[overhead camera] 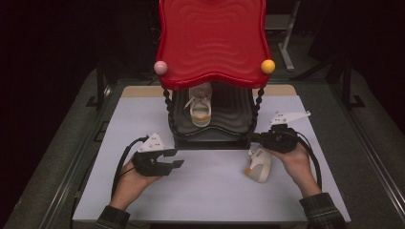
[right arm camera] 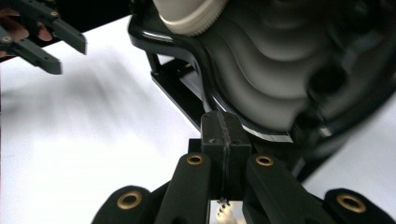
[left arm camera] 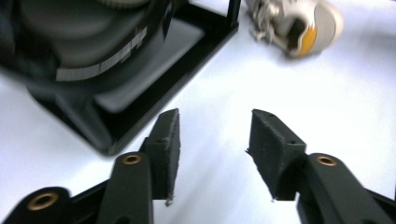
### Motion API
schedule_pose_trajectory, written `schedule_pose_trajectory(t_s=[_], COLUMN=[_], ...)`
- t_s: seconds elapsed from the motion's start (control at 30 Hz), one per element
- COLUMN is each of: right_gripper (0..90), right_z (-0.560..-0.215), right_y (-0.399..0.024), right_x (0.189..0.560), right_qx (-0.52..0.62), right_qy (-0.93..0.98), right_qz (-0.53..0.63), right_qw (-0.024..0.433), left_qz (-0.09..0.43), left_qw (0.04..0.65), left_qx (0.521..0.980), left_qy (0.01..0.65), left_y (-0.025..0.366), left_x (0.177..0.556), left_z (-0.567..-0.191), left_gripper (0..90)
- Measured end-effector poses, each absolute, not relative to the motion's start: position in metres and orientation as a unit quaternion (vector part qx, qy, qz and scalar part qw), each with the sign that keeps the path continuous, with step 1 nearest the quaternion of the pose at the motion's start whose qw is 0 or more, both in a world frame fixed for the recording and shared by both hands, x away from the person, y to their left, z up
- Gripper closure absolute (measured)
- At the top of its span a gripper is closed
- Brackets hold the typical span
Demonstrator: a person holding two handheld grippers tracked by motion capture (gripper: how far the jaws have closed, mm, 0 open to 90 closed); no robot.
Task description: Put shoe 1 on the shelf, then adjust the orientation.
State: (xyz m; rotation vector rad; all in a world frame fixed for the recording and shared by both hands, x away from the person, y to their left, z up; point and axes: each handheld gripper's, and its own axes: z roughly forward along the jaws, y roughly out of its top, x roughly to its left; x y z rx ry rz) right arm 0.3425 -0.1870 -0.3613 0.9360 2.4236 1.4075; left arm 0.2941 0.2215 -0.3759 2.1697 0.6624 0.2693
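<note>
The white table top (overhead camera: 210,191) in front of me is lying bare between my two hands, giving wide room to pass across it. The two-tier rack (overhead camera: 212,129) is blocking the far middle: its black lower shelf (overhead camera: 234,114) is carrying a shoe (overhead camera: 200,110), and the red upper shelf (overhead camera: 213,40) is overhanging it, leaving only a low slot to enter. Twisted black posts (overhead camera: 168,112) are narrowing that slot at both sides. A second shoe (overhead camera: 259,164) is lying on the table just beside the rack's right front corner, crowding my right gripper (overhead camera: 253,139). My left gripper (overhead camera: 177,158) is standing near the left front corner.
</note>
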Motion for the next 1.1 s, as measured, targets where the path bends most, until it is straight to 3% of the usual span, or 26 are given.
schedule_pose_trajectory(t_s=[0.53, 1.1], right_gripper=[89.4, 89.5], right_z=[-0.381, -0.393], right_y=[-0.232, -0.254], right_x=[0.336, 0.332], right_qx=[0.367, 0.393], right_qy=[0.811, 0.802], right_qz=[0.439, 0.433], right_qw=[0.122, 0.119], left_qz=[0.112, 0.126], left_qw=[0.355, 0.367], left_qx=[0.875, 0.873], left_qy=[0.311, 0.295], left_y=[0.276, 0.282], left_x=[0.27, 0.266], left_z=[-0.434, -0.452], left_gripper=[14.5, 13.7])
